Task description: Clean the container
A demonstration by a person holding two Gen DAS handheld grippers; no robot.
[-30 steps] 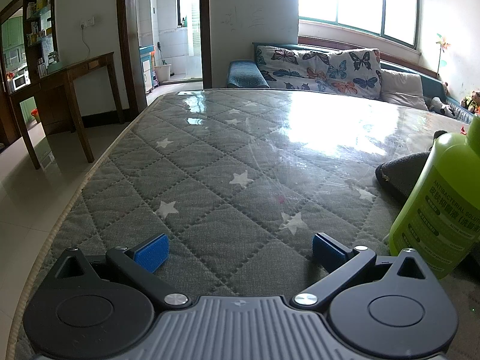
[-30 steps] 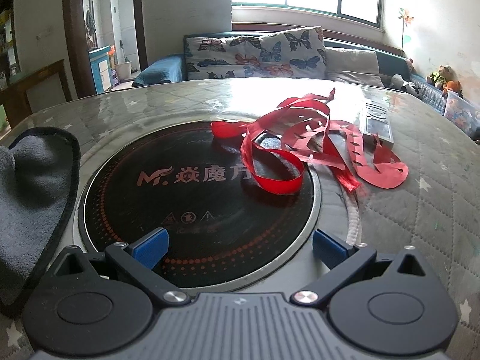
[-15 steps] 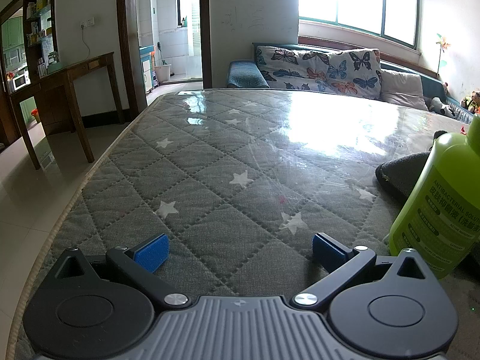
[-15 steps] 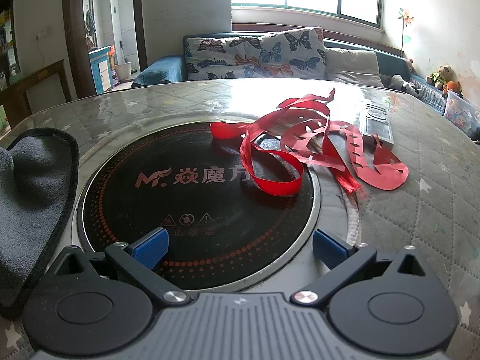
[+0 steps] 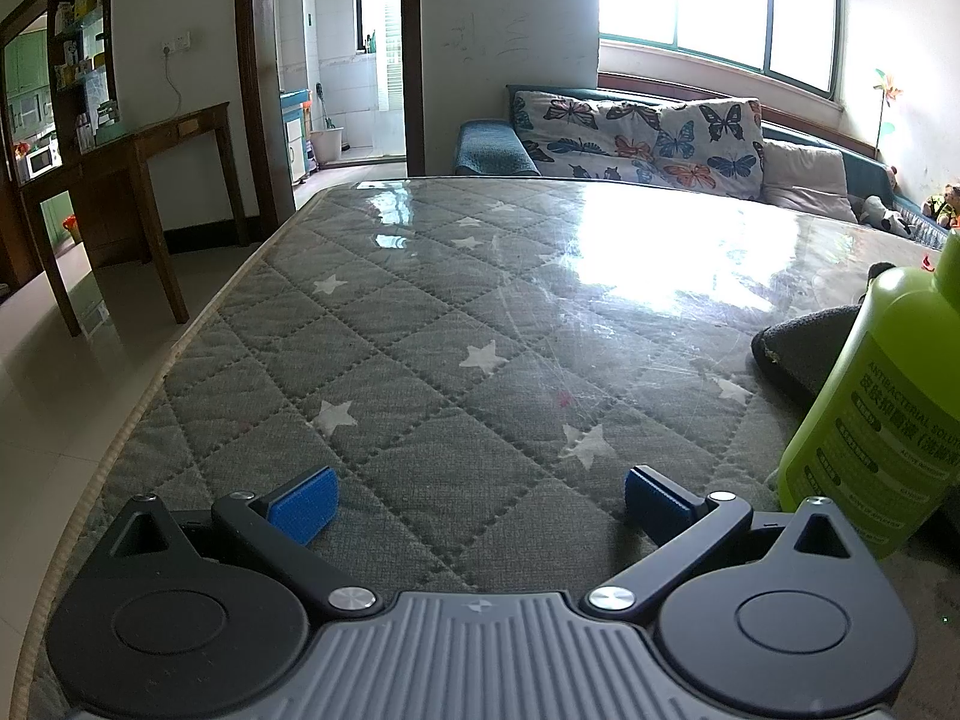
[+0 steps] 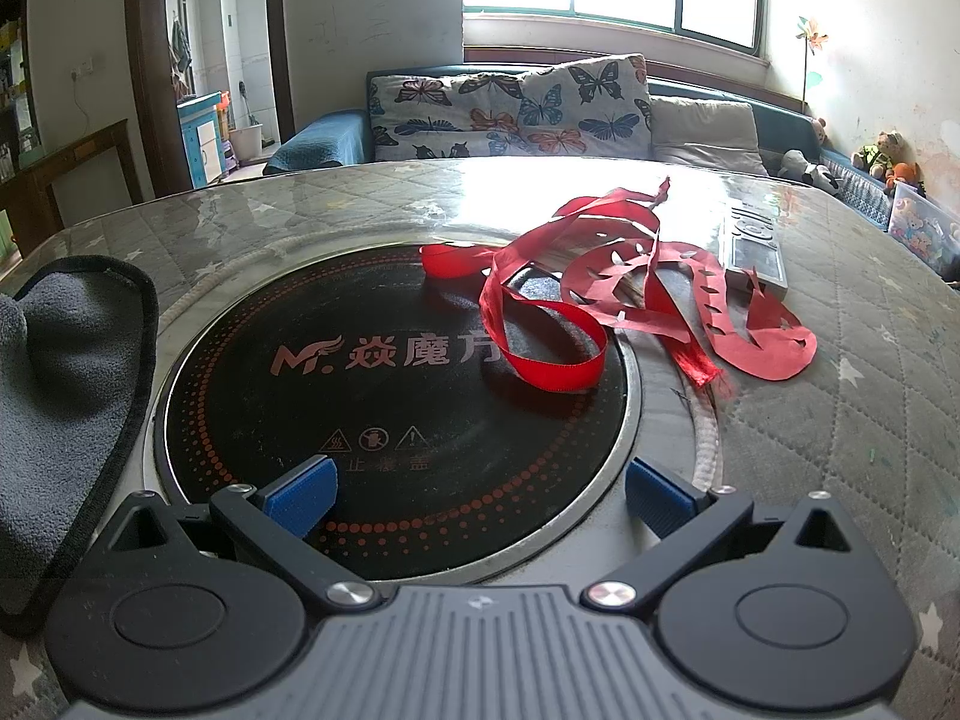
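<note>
With both the left gripper (image 5: 477,498) and the right gripper (image 6: 480,489) wide and empty, the soft grey cloth (image 6: 66,390) looks light and is best pinched at its black edge.

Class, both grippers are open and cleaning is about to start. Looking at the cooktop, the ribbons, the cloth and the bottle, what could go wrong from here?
1. The red ribbons lie partly on the cooktop; wiping could snag or drag them.
2. The green bottle stands close beside the left gripper; a sideways move might tip it.
3. The remote lies under the ribbons' far end and could get pulled along.
</note>
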